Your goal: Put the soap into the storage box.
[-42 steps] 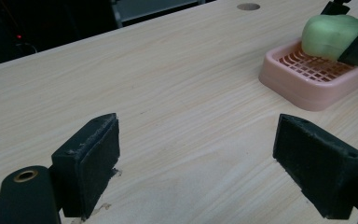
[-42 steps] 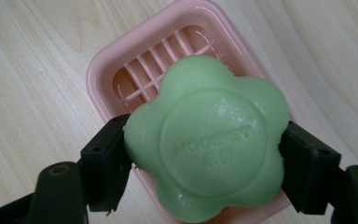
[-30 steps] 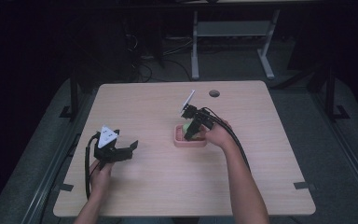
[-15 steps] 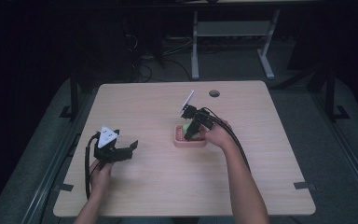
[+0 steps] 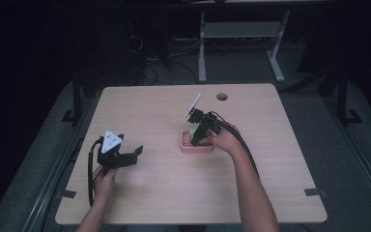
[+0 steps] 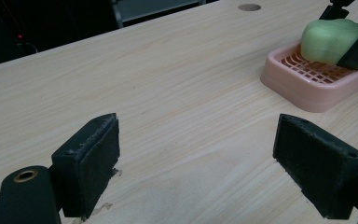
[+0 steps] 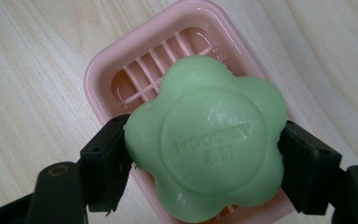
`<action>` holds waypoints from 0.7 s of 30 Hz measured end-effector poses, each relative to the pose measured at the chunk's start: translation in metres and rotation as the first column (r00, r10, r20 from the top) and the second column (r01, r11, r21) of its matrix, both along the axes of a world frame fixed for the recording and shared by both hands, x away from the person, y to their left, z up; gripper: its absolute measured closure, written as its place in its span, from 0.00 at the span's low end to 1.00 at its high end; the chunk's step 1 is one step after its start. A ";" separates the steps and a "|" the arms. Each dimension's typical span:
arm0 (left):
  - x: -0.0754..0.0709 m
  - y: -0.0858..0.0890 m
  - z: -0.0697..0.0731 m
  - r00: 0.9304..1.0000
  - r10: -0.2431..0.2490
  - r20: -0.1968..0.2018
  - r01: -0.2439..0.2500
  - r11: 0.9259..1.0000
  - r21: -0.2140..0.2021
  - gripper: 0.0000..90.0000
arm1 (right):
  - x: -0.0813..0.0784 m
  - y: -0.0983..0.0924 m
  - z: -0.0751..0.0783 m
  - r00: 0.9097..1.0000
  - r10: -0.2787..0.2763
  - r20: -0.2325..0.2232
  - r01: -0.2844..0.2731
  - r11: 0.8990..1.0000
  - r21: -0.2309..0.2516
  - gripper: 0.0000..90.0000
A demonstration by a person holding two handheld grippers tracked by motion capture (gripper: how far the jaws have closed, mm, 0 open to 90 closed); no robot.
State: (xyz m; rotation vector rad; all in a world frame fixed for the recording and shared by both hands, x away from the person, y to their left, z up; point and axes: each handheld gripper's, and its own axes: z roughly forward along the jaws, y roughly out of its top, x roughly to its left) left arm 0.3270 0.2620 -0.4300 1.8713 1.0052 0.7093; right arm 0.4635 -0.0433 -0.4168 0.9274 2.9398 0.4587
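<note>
Gripping from both sides, the right gripper (image 7: 205, 163) was seen clamped on the pale green flower-shaped bar of soap (image 7: 206, 140), one black pad pressed against each flank. The soap was held just over the pink plastic soap dish (image 7: 103, 70), and whether it touched the grid could not be told. In the high view the right gripper (image 5: 196, 137) and the dish (image 5: 197, 147) were found near the middle of the light wooden table (image 5: 270, 183), a little towards the right hand (image 5: 224, 140).

The soap was shown as smooth and waxy, five rounded lobes set round a raised disc, with embossed lettering stamped across it. The dish was seen as glossy, a rounded rectangle with a thick rim and a slatted grid for a floor. The table top was marked by fine pale grain, and a round hole (image 5: 222, 96) was cut near its far edge.

The left gripper (image 5: 128, 157) was held low over the table's left part, well apart from the dish, its jaws spread wide with bare wood between them. Its pads (image 6: 87, 161) were shown as matt, dark and slightly rough.

One soap, one dish and two grippers were counted, with two pads on each.
</note>
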 end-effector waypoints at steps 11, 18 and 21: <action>0.000 0.000 0.000 1.000 -0.001 0.000 0.001 1.000 -0.002 0.16 | -0.001 -0.001 0.008 1.000 -0.002 0.022 0.001 0.999 0.050 0.29; 0.000 -0.001 0.000 1.000 -0.002 -0.001 0.002 1.000 -0.004 0.16 | -0.002 -0.004 0.011 1.000 -0.009 0.014 0.008 0.998 0.064 0.27; 0.000 -0.001 0.000 1.000 0.000 -0.001 0.000 1.000 -0.003 0.16 | -0.003 -0.004 0.012 1.000 -0.010 0.015 0.009 0.998 0.068 0.27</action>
